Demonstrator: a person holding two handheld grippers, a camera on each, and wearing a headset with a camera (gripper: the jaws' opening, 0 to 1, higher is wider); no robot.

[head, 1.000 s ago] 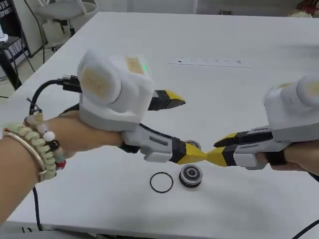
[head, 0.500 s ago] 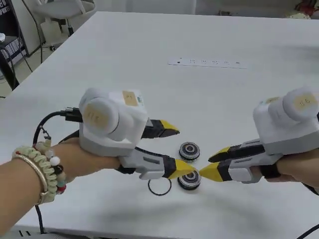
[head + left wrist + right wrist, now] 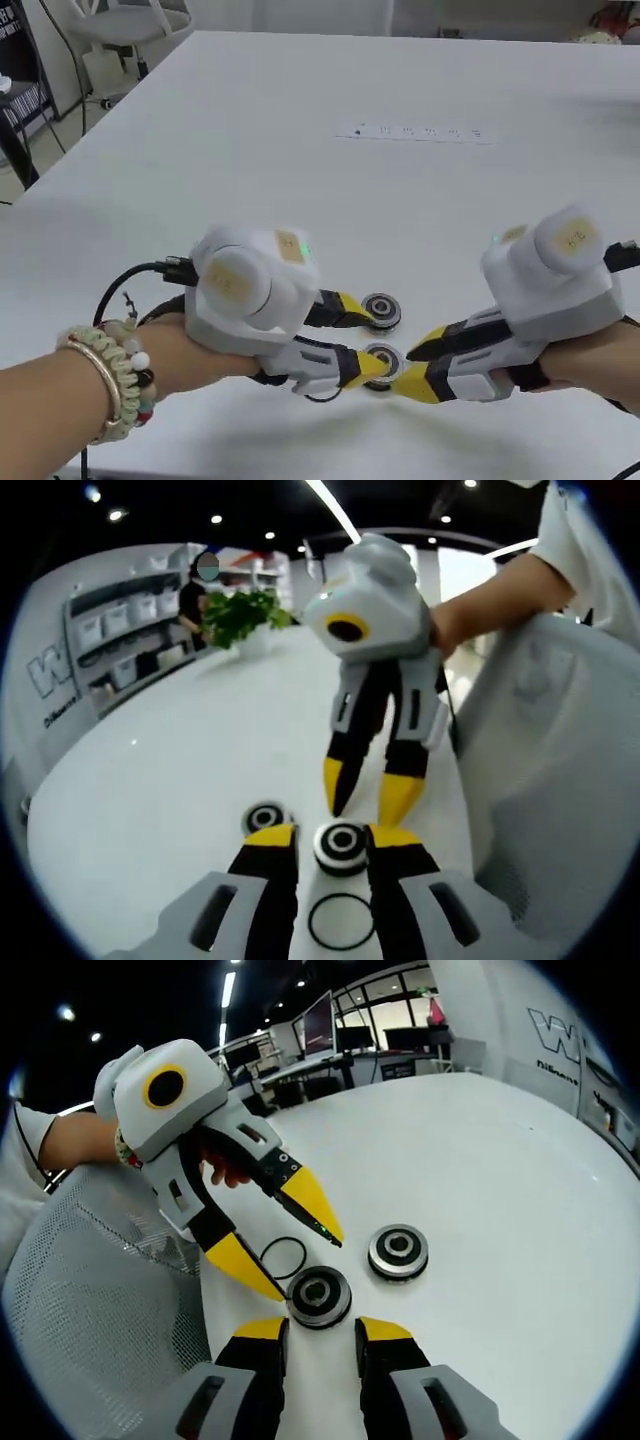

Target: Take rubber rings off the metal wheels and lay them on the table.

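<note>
Head view, white table (image 3: 300,150), chair (image 3: 125,18) beyond corner

Table (image 3: 200,150): two wheels rest on its near part, close together but apart. The nearer wheel (image 3: 381,357) sits between the parted jaws of the left gripper (image 3: 376,338), which enters from the left. The farther wheel (image 3: 381,308) lies just behind it, outside that gripper's far jaw. A loose ring (image 3: 310,920) lies flat on the table beneath the left gripper, just left of the nearer wheel and clear of it. The right gripper (image 3: 405,367) enters from the right, jaws parted, tips just beside the nearer wheel and facing the left gripper's. A power strip (image 3: 415,131) lies well behind. A chair (image 3: 120,25) stands beyond the far left corner.
</note>
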